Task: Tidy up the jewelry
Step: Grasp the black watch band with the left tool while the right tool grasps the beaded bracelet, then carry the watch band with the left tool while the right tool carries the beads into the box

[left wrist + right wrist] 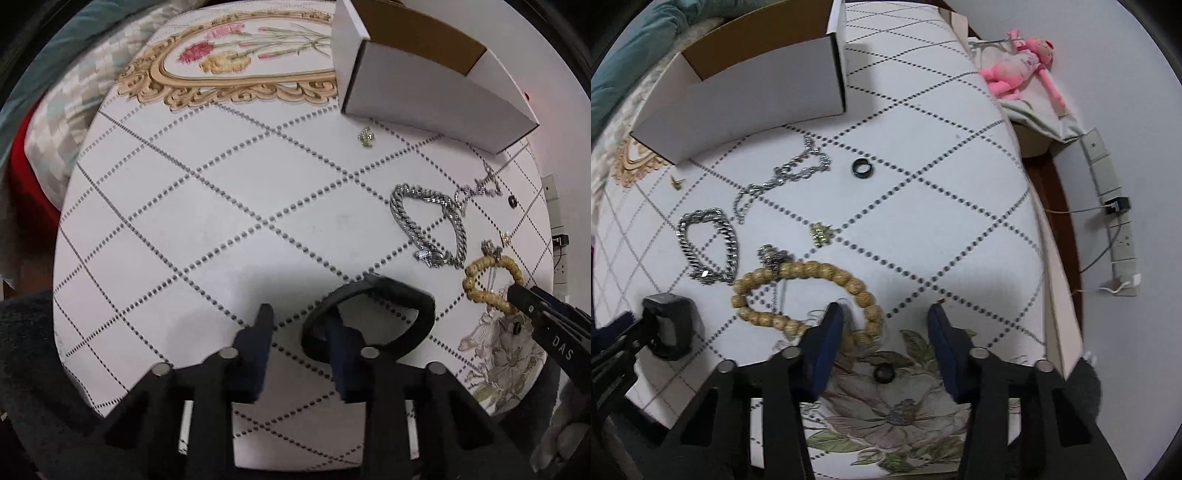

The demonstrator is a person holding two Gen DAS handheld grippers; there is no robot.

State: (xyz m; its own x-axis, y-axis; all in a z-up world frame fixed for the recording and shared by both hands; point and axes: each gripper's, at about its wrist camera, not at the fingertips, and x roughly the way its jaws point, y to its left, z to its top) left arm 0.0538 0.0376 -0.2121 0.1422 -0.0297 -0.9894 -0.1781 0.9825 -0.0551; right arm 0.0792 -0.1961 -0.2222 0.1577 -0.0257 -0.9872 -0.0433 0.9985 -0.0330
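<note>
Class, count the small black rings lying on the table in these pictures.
2. One black ring lies right of the thin silver chain, in front of the white box. The second black ring lies between the right tool's fingers. Others may be hidden.

The white letters "DAS" can be read on the black finger of the right gripper [517, 295], near the right edge of the left wrist view. No other text, label or number is legible.
</note>
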